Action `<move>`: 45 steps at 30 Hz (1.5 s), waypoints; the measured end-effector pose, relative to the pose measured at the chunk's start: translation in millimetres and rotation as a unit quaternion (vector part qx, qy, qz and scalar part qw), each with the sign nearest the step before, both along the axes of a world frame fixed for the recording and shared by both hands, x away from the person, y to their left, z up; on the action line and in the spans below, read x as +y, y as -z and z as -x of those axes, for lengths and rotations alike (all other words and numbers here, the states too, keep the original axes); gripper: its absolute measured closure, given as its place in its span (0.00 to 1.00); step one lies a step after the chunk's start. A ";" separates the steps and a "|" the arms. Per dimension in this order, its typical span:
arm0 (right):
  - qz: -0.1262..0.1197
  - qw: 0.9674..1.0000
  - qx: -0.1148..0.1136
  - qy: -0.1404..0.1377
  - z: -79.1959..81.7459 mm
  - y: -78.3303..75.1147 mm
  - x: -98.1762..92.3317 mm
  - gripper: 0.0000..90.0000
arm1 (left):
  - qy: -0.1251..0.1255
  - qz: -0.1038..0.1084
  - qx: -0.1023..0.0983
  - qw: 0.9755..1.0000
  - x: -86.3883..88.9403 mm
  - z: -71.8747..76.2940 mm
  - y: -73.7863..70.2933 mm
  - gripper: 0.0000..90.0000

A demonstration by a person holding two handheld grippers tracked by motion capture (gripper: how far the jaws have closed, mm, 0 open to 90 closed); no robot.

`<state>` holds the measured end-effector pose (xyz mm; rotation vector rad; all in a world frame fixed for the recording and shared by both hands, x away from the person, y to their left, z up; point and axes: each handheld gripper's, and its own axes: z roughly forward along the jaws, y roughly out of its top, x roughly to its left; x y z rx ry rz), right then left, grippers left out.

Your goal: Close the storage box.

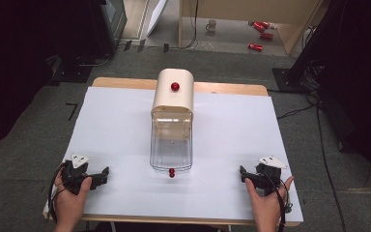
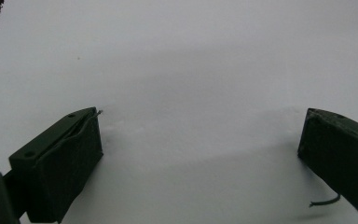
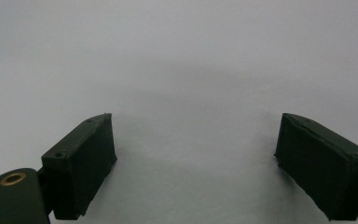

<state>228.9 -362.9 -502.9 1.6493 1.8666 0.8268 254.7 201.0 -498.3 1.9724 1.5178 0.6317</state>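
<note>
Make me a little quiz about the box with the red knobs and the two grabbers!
1. True or false: the left gripper holds the red knob.
2. Which part of the bread box lies toward the person? A) clear lid B) wooden back
3. How do the right gripper jaws stand?
Key: 1 false, nothing is between its jaws. 2 A. 3 Apart, over the bare white table.

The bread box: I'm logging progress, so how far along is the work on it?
Nothing looks done. The bread box sits mid-table, its clear door hanging open toward the person with a red knob at its front edge. The left gripper and right gripper rest open near the table's front edge, holding nothing. All handling remains.
</note>
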 end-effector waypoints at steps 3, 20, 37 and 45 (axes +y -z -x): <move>0.003 1.000 -0.001 0.003 0.6 -0.4 1.5 0.14 | 0.000 0.000 0.000 1.000 0.0 0.1 0.0 0.00; -0.020 0.999 -0.029 -0.020 20.1 -25.2 66.0 0.14 | 0.000 0.000 0.000 1.000 0.0 0.0 0.0 0.00; -0.056 0.993 -0.048 -0.096 29.2 -46.1 136.6 0.18 | 0.000 0.000 0.000 1.000 0.0 0.0 0.0 0.00; -0.065 0.989 -0.061 -0.121 33.1 -54.2 163.7 0.18 | 0.000 0.000 0.000 1.000 0.1 0.0 0.0 0.00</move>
